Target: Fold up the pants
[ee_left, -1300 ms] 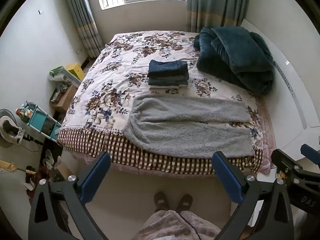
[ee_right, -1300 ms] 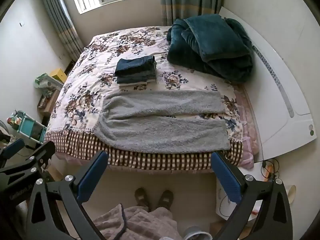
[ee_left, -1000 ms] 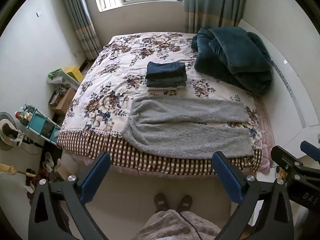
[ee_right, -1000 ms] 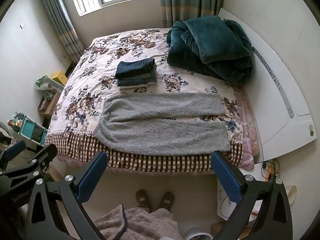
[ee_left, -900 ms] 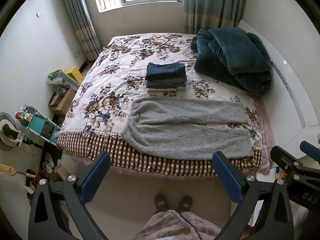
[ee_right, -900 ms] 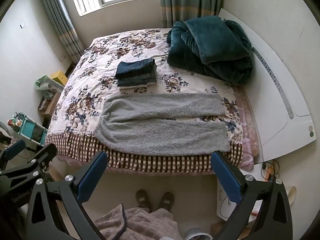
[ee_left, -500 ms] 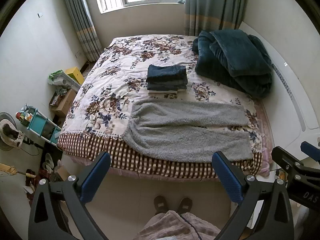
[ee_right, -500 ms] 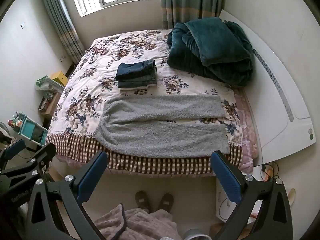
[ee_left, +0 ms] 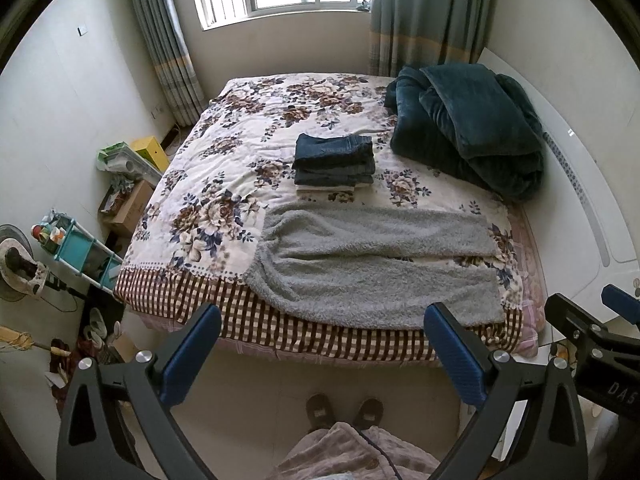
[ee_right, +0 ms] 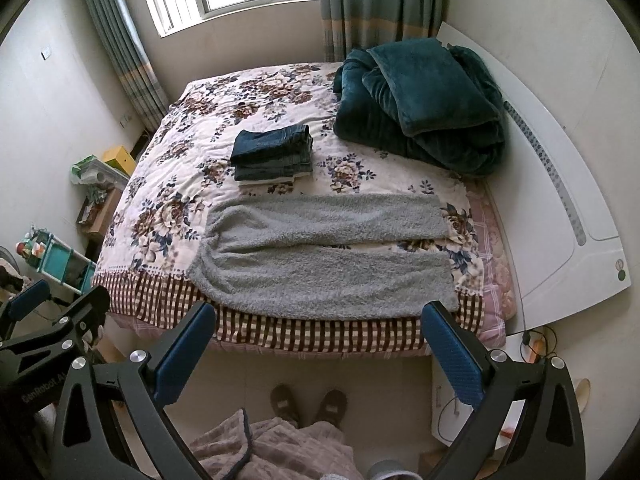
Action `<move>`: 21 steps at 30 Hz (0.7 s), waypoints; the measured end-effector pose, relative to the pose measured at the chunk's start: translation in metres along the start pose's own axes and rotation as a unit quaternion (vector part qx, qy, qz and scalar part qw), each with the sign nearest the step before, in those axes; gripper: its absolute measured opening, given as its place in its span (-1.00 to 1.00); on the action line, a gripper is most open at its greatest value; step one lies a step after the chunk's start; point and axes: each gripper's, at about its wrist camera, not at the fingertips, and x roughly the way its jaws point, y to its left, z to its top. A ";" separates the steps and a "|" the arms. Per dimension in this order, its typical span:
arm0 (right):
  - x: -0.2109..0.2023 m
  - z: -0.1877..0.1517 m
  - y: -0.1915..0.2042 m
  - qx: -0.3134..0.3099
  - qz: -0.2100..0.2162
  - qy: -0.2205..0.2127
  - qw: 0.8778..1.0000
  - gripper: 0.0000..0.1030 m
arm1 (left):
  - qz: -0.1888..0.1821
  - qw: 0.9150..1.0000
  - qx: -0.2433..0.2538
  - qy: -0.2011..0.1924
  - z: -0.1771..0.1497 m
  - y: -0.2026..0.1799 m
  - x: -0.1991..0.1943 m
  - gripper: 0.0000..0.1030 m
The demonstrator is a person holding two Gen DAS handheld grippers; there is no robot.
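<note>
Lying flat along the near edge of the bed (ee_left: 192,160), the grey fleece pants (ee_left: 372,264) run crosswise, waistband at the left, both legs pointing right toward the headboard (ee_right: 560,184). Behind them sits a stack of folded jeans (ee_left: 334,158). Both the left gripper (ee_left: 320,356) and right gripper (ee_right: 316,354) hover spread wide and empty, short of the pants.

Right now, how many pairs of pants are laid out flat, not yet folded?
1: the grey fleece pants lie spread along the near edge of the bed, legs pointing right. The folded stack behind them may hold more; layers unclear.
</note>
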 end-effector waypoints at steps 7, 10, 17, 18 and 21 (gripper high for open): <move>0.000 -0.003 0.001 0.001 -0.001 -0.001 1.000 1.00 | -0.001 1.000 0.000 0.000 -0.002 0.002 -0.001 1.00; 0.000 -0.004 0.000 0.000 -0.001 0.000 1.000 1.00 | -0.001 1.000 0.000 -0.001 -0.003 0.001 -0.001 1.00; -0.003 -0.009 -0.003 0.000 0.000 -0.003 1.000 1.00 | 0.000 1.000 0.000 -0.002 -0.002 0.000 -0.002 1.00; -0.003 -0.009 -0.003 0.000 0.000 -0.003 1.000 1.00 | 0.000 1.000 0.000 -0.003 -0.002 0.000 -0.002 1.00; -0.004 -0.009 -0.004 0.000 0.000 -0.003 1.000 1.00 | 0.000 1.000 -0.001 -0.003 -0.001 0.001 -0.002 1.00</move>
